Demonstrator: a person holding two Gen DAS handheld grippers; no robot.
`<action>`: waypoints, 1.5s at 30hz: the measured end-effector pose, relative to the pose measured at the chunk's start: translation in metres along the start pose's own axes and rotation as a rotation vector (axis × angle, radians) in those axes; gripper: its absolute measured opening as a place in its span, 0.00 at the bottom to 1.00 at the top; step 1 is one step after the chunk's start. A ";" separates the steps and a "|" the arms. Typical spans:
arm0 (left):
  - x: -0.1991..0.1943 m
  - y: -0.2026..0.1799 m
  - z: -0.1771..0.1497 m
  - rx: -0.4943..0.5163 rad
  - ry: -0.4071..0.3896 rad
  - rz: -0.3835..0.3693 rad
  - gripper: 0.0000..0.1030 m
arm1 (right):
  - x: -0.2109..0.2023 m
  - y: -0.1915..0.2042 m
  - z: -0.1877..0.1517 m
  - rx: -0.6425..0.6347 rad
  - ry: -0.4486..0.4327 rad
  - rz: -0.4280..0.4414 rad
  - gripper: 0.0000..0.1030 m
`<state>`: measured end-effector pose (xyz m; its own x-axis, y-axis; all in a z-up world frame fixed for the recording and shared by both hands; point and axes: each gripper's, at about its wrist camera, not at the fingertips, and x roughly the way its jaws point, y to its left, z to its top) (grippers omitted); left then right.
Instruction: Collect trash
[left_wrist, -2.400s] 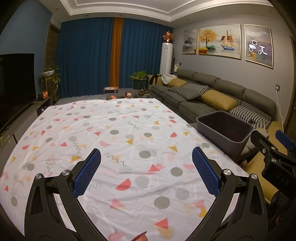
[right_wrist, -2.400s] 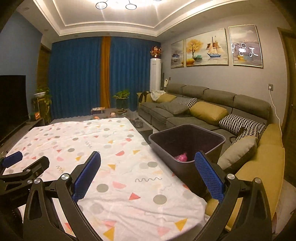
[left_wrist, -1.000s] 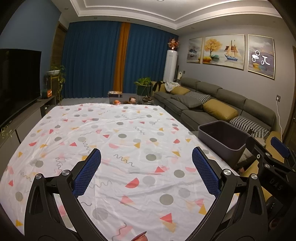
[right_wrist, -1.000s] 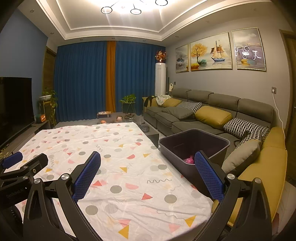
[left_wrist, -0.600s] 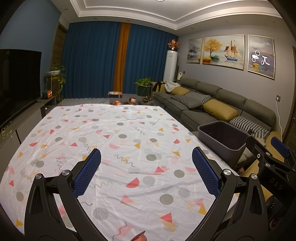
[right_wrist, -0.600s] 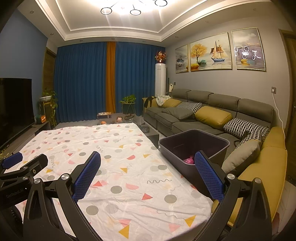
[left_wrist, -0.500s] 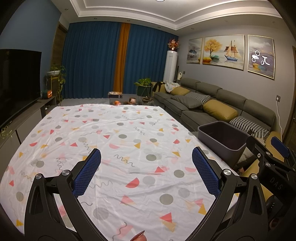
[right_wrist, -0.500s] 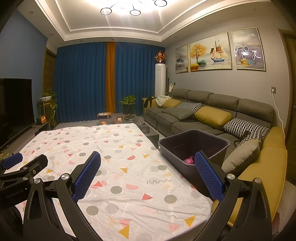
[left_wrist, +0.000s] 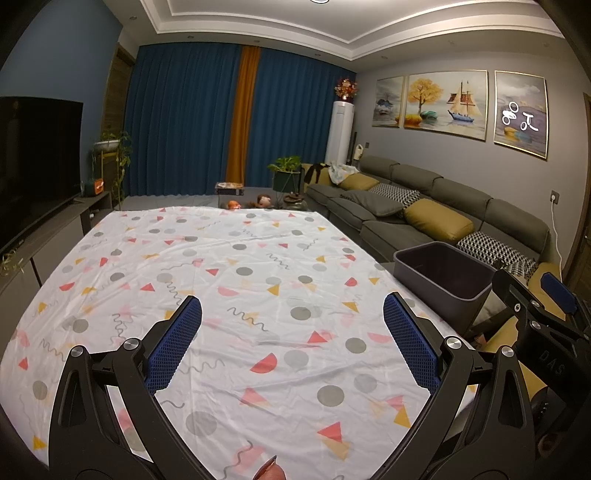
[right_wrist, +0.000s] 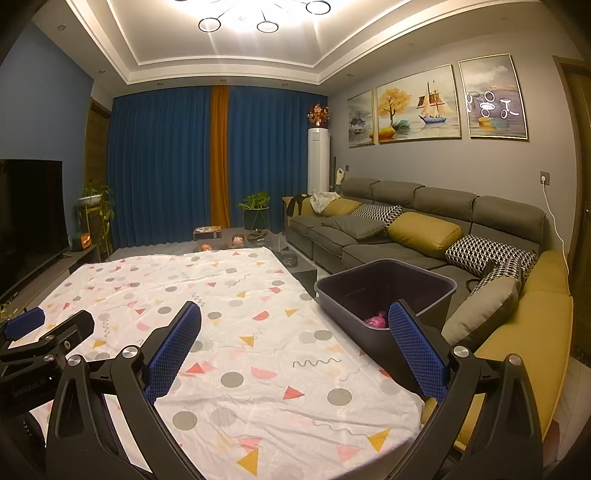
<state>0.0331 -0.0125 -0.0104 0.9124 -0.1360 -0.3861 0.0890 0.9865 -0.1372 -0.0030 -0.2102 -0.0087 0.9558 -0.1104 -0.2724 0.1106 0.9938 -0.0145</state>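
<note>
Beside the patterned surface (right_wrist: 258, 332): grey bin (right_wrist: 436, 286) holding pink trash (right_wrist: 376, 319), possibly a wrapper; left hand-held gripper (left_wrist: 293, 334) and right hand-held gripper (right_wrist: 295, 336) apart, empty; nothing visibly left

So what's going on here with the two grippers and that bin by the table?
A person is clearing trash with a handheld gripper in each hand. The left gripper and the right gripper are both open and empty, held above the white tablecloth with coloured shapes. No trash shows on the cloth. The dark grey plastic bin stands at the table's right edge, with a crumpled pink piece of trash inside it.
</note>
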 end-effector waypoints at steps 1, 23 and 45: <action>-0.001 0.000 0.000 0.000 -0.001 0.001 0.94 | 0.000 0.000 0.000 0.000 0.000 0.001 0.95; -0.006 0.002 0.006 -0.005 -0.009 -0.001 0.94 | -0.001 0.002 0.001 0.000 -0.006 0.001 0.95; -0.008 -0.002 0.010 0.005 -0.015 -0.010 0.94 | -0.003 0.002 0.005 0.003 -0.012 -0.001 0.95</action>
<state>0.0296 -0.0124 0.0018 0.9171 -0.1447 -0.3713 0.1003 0.9856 -0.1364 -0.0039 -0.2079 -0.0031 0.9589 -0.1111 -0.2609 0.1120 0.9936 -0.0116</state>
